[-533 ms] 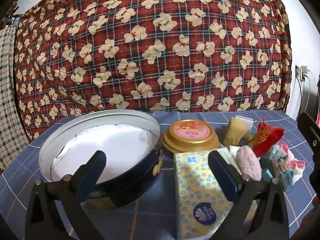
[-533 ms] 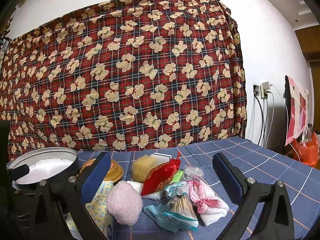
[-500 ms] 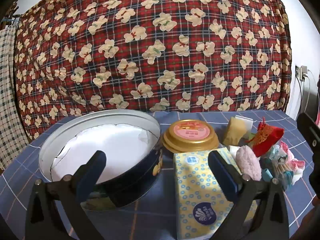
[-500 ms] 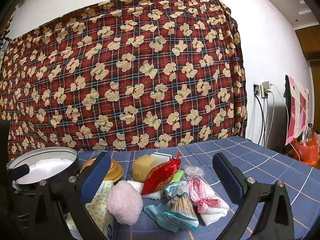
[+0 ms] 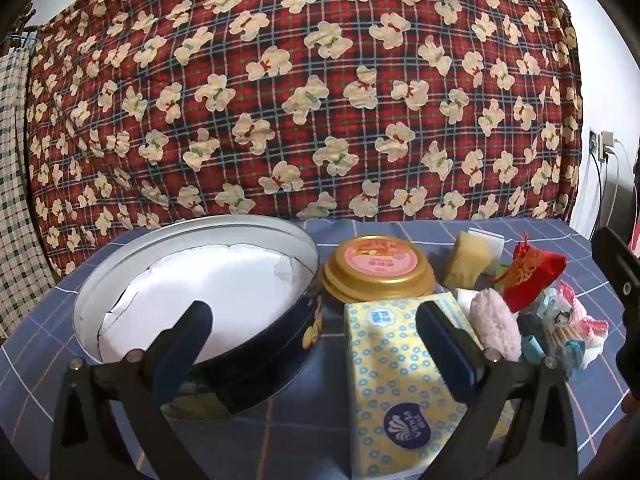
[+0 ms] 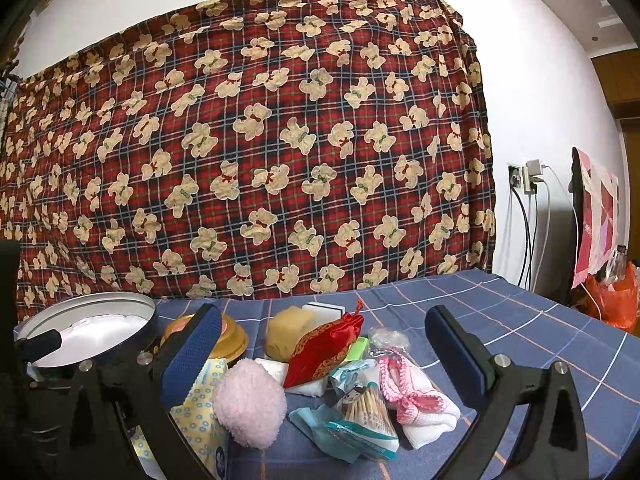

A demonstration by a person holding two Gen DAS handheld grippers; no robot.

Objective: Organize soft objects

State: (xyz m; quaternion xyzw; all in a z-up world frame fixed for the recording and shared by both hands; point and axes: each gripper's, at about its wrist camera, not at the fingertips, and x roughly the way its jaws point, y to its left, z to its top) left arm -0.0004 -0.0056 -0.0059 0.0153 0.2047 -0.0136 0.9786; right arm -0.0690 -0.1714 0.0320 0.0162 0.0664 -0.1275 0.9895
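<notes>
Nothing is shifting since half a second ago: the left gripper (image 5: 312,340) and right gripper (image 6: 324,344) are both holding their fingers wide open and empty, while the soft pile, pink puff (image 6: 250,402) included, is lying untouched beside the open tin (image 5: 280,344) on the worktop (image 6: 520,320).

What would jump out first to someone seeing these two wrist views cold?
The red plaid teddy-bear cloth hung across the whole back wall grabs the eye first. On the blue checked tablecloth, the big open round tin with its white liner sits left, beside a gold-lidded tub. Right of those lies a heap of small soft things, led by a red embroidered pouch and a pink fluffy puff.
</notes>
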